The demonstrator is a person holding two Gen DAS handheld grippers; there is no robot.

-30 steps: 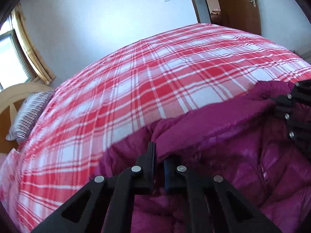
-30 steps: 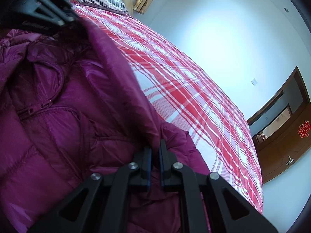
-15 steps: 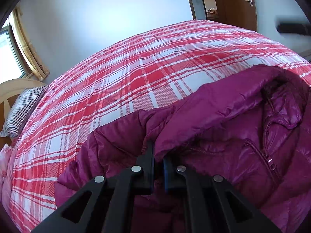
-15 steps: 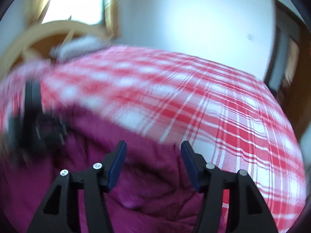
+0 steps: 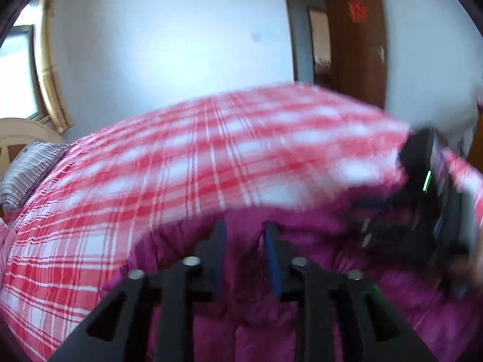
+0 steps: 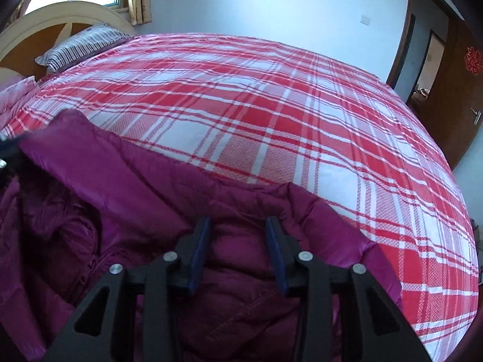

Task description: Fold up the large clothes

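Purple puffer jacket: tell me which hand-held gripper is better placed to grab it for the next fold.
Right, probably. The right hand-held gripper sits over the jacket's puffy edge, jaws closing around fabric, sharply seen. The left hand-held gripper is opening, its view motion-blurred.

Bed [image 6: 271, 114] is bare from 10 to 3 o'clock beyond the jacket [image 6: 247, 211]: flat plaid cover, free passage across it. Jacket bulks up at 6 to 9 o'clock, raised fold edge running 9 to 1. Pillow [image 6: 78, 45] and headboard [image 6: 45, 21] block the far corner at 10 o'clock. From the left view, the right tongs [image 5: 434, 211] sit at 3 o'clock, blurred, close over the jacket. Door [image 6: 462, 75] at 2 o'clock, well apart.
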